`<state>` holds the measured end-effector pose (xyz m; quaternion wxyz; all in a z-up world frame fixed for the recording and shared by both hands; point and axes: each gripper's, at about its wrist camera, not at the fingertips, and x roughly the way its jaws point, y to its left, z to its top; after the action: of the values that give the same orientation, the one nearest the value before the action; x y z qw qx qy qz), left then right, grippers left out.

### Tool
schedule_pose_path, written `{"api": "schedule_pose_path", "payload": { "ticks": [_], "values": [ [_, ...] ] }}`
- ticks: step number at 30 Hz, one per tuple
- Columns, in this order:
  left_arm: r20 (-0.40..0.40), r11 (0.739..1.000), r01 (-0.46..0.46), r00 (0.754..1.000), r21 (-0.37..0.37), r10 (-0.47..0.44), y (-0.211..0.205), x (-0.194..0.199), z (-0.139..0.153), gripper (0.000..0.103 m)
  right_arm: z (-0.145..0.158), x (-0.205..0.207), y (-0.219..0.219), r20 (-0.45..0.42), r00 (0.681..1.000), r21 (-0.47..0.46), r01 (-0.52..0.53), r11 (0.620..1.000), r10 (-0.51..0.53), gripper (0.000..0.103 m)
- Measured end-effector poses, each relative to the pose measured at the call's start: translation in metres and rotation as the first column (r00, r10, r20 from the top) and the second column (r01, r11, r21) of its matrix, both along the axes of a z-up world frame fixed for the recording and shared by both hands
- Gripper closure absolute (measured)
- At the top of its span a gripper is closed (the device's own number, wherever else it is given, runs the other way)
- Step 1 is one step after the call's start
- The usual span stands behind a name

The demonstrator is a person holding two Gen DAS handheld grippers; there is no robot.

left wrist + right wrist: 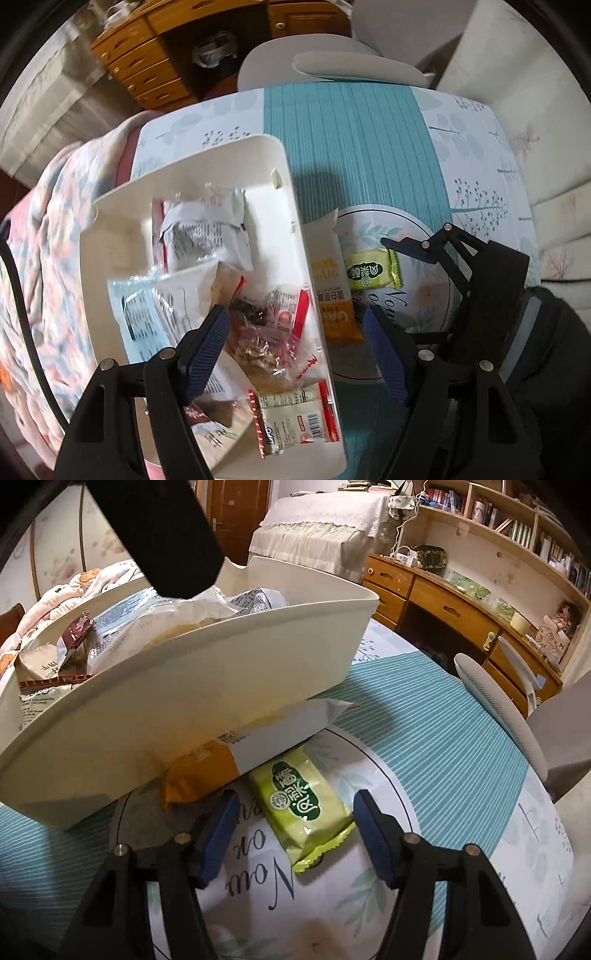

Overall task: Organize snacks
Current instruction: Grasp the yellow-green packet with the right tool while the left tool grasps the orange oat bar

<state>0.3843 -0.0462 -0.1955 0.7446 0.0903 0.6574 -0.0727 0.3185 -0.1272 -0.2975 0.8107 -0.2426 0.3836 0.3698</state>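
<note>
Snacks fill the white bin (207, 236). Just beside the bin, the right gripper (291, 834) straddles a green packet (303, 805), jaws apart. Left gripper (295, 347) gapes above the bin, empty.

1. Both fisheye views were evenly lit by soft indoor light, dim at the far room edges.
2. Strong barrel distortion: the white plastic storage bin (207, 701) bowed into an arc, with a black vignette in the corners.
3. A broad soft shadow lay on the teal striped table runner (351, 147) beside the bin.
4. Specular glare showed on the clear crinkled snack wrappers (266, 332).
5. The floral quilt (55, 258) at the left edge was smeared and blurred.
6. The green snack packet (303, 805) was sharp.
</note>
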Motion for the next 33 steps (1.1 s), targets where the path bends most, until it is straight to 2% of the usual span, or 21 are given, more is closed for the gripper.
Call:
{"api": "schedule_pose_path", "payload": {
  "ticks": [2,9,14,18,25,30,33],
  "values": [
    [-0.005,0.999,0.037,0.999,0.02,-0.037,-0.004,0.003,0.0,0.029,0.001,0.003,0.0,-0.011,1.0,-0.012,0.009,1.0,-0.009,0.048],
    [-0.008,0.995,0.093,0.996,0.046,-0.093,-0.013,0.01,-0.002,0.029,-0.001,0.01,0.004,-0.034,0.999,-0.05,-0.043,0.998,0.041,0.05],
    [-0.018,0.988,0.141,0.99,0.068,-0.14,-0.019,0.014,-0.005,0.029,-0.002,0.014,0.005,-0.068,0.996,-0.042,-0.062,0.997,0.059,0.059],
    [-0.022,0.978,0.184,0.983,0.102,-0.183,-0.023,0.019,-0.006,0.029,0.0,0.012,0.002,-0.096,0.995,-0.048,-0.035,0.998,0.031,0.06],
    [-0.038,0.961,0.253,0.967,0.115,-0.251,-0.037,0.03,-0.009,0.029,0.003,-0.008,-0.03,-0.161,0.98,-0.06,0.108,0.992,-0.116,0.061],
    [-0.071,0.951,0.288,0.957,0.111,-0.282,-0.054,0.042,-0.017,0.029,0.006,-0.025,-0.058,-0.239,0.938,-0.046,0.245,0.968,-0.249,0.061],
    [-0.114,0.963,0.254,0.963,0.085,-0.244,-0.064,0.053,-0.024,0.029,0.008,-0.037,-0.07,-0.286,0.906,-0.03,0.318,0.948,-0.312,0.062]
  ]
}}
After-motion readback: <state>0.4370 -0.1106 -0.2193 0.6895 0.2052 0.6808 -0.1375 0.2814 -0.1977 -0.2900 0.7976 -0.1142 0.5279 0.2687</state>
